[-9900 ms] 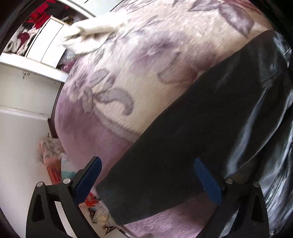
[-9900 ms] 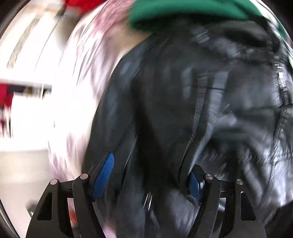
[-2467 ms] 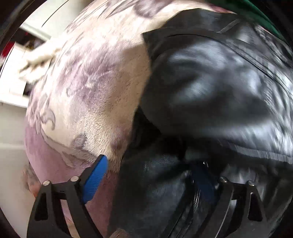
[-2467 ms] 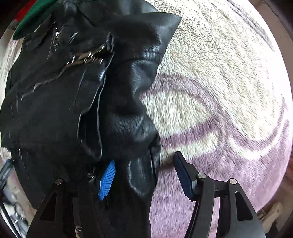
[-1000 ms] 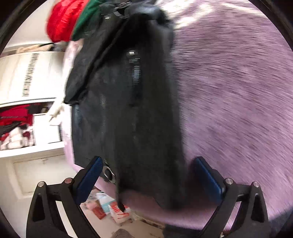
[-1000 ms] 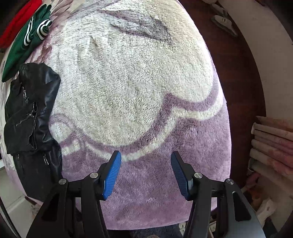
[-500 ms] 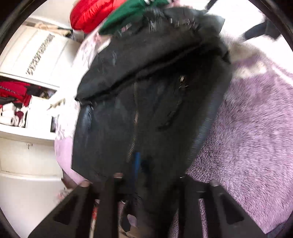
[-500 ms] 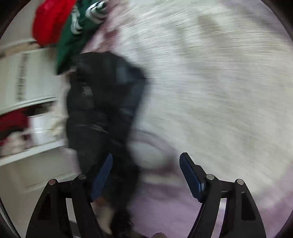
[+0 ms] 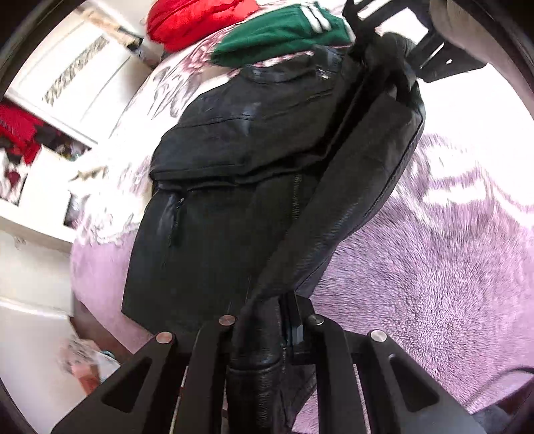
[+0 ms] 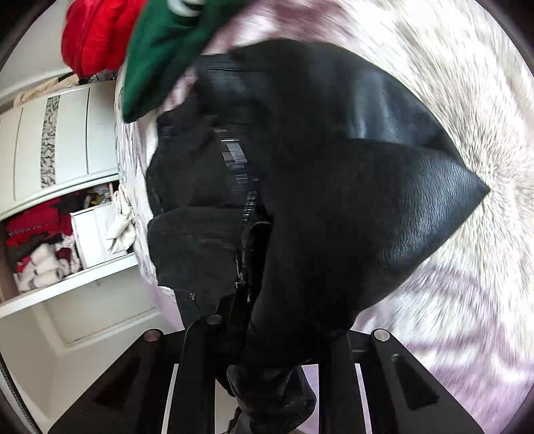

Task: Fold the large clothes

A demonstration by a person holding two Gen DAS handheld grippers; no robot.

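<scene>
A black leather jacket (image 9: pixel 240 160) lies folded on a purple and cream floral blanket (image 9: pixel 434 253). My left gripper (image 9: pixel 267 320) is shut on the jacket's near edge and holds a flap of it lifted. My right gripper (image 10: pixel 270 330) is shut on another part of the jacket (image 10: pixel 350 187), which bulges up in front of the camera. The other gripper's black frame (image 9: pixel 440 56) shows at the top of the left wrist view, at the flap's far end.
A green garment with white stripes (image 9: pixel 283 33) and a red garment (image 9: pixel 190 20) lie on the bed beyond the jacket. White wardrobe shelves with clothes (image 10: pixel 50 240) stand to the left. The bed edge and floor clutter (image 9: pixel 90 364) lie at lower left.
Both grippers were open a second ago. The left one has closed on the jacket's edge, then the right one closed on it too, and a flap is now lifted.
</scene>
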